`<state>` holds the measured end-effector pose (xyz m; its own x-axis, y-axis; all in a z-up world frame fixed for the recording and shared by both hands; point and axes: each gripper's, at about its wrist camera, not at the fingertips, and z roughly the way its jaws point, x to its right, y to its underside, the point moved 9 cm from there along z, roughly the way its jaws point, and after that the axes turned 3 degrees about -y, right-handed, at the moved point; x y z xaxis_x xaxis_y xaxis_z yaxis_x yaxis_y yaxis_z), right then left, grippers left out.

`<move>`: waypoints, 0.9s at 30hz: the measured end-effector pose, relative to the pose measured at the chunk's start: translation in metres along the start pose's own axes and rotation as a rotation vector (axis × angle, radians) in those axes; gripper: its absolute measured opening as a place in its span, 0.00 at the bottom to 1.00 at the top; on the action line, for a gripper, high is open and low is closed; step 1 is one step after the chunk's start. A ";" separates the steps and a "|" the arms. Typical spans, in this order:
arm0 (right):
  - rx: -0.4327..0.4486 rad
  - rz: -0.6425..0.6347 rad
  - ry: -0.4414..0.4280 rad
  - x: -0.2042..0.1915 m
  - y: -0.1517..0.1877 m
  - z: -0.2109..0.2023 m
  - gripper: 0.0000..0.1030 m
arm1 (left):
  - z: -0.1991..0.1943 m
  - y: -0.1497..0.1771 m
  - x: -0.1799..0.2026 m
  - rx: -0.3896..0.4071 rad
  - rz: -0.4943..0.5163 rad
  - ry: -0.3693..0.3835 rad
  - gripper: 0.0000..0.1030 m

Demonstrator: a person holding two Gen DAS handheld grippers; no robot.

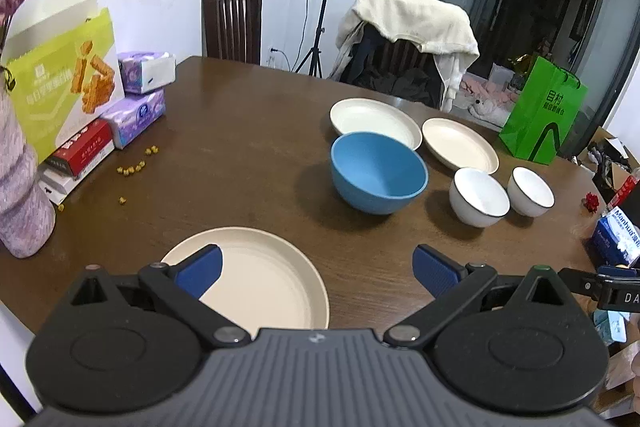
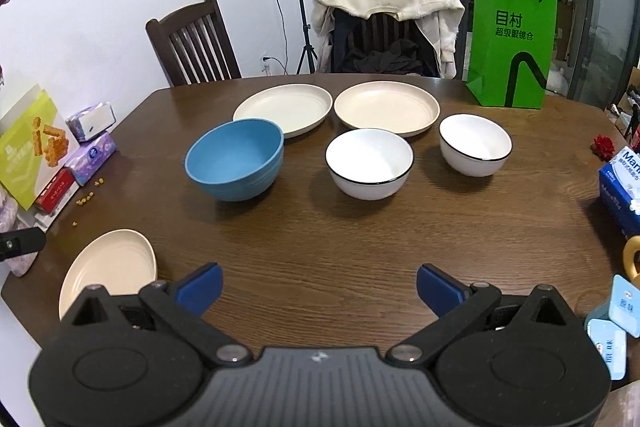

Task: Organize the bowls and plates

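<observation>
both the left gripper point(image 1: 318, 269) and right gripper point(image 2: 319, 287) stood spread wide, blue ribbed pads empty, above the dark wood-grain table point(image 2: 320, 247). a matte cream plate point(image 1: 256, 279) lay nearest; a ridged blue bowl point(image 2: 236, 159), two glossy black-rimmed white bowls point(image 2: 370, 163) and two cream plates point(image 2: 386, 107) sat mid-table.

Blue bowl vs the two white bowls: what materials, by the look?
Blue bowl: probably matte plastic or fibre composite; dull, even colour, no highlights, faint ridges on the outer wall. White bowls: likely glazed ceramic; glossy with soft reflections inside and a thin black rim line. Melamine can't be ruled out from the look alone.
</observation>
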<state>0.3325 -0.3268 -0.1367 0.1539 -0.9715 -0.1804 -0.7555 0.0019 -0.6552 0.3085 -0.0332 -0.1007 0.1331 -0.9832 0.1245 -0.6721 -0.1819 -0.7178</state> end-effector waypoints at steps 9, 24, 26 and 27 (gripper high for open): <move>0.014 -0.038 0.005 0.003 -0.026 -0.015 1.00 | -0.004 -0.027 0.015 0.020 -0.005 -0.006 1.00; 0.051 -0.007 -0.031 -0.002 -0.104 0.004 1.00 | 0.034 -0.107 0.038 0.028 0.011 0.021 1.00; 0.049 -0.002 -0.028 -0.002 -0.114 0.012 1.00 | 0.043 -0.117 0.039 0.024 0.012 0.020 1.00; 0.046 0.004 -0.029 -0.003 -0.120 0.016 1.00 | 0.048 -0.122 0.041 0.022 0.012 0.023 1.00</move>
<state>0.4328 -0.3205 -0.0695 0.1704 -0.9641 -0.2038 -0.7258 0.0171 -0.6877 0.4307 -0.0504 -0.0409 0.1077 -0.9855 0.1312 -0.6576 -0.1696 -0.7340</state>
